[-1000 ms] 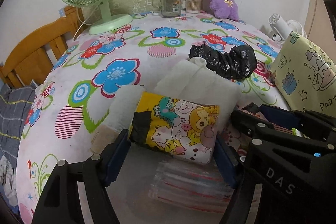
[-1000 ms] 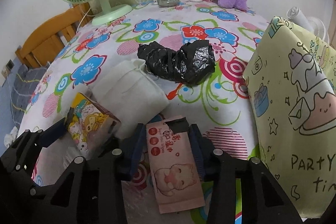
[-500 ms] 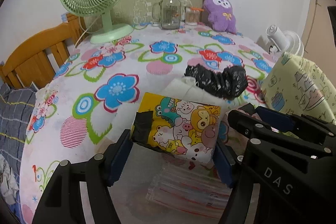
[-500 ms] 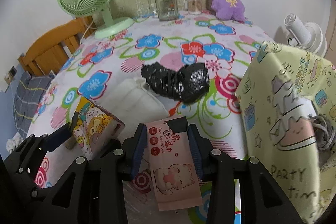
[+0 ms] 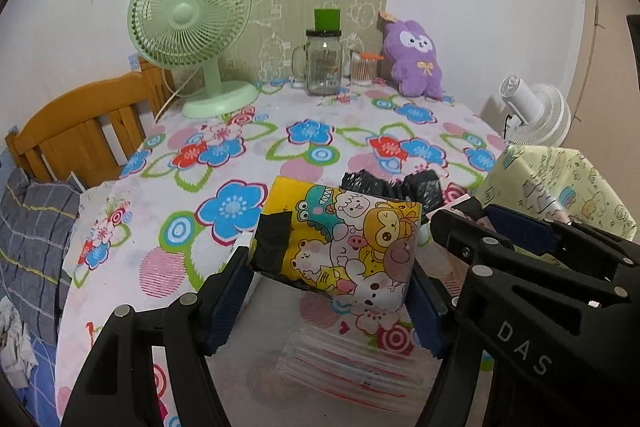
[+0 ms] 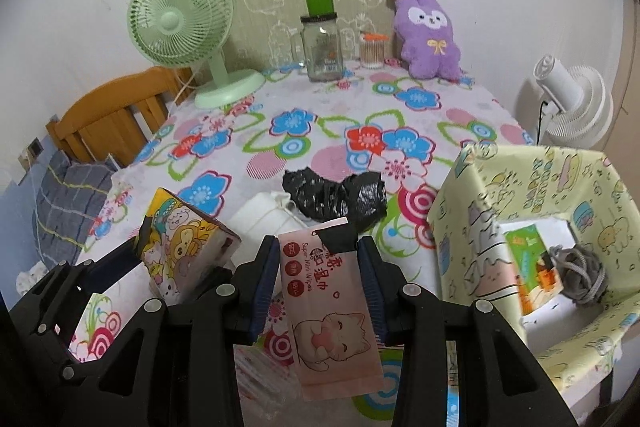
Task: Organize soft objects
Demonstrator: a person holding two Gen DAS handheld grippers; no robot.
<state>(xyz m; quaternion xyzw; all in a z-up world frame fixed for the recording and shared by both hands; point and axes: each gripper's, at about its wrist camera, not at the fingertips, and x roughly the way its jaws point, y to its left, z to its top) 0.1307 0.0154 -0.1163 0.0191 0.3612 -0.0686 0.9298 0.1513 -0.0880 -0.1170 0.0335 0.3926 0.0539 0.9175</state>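
Observation:
My left gripper point(image 5: 328, 287) is shut on a yellow cartoon-print tissue pack point(image 5: 340, 235) and holds it above the flowered table; the pack also shows in the right wrist view point(image 6: 180, 247). My right gripper point(image 6: 320, 287) is shut on a pink wet-wipes pack point(image 6: 324, 307), also lifted. A black plastic bag point(image 6: 336, 195) and a white cloth pouch point(image 6: 264, 223) lie on the table ahead. A pale yellow storage box point(image 6: 532, 227) stands open at the right, with a green pack point(image 6: 532, 259) and a grey yarn ball point(image 6: 580, 271) inside.
At the table's far edge stand a green fan point(image 5: 192, 31), a glass jar point(image 5: 324, 63), a cotton-swab cup point(image 5: 363, 68) and a purple plush point(image 5: 416, 59). A wooden chair point(image 5: 80, 131) is at the left, a white fan point(image 6: 572, 99) at the right. Clear plastic sleeves point(image 5: 352, 367) lie below my grippers.
Both grippers have risen with their packs, lifting them off the table. The open top of the yellow box has come into the right wrist view.

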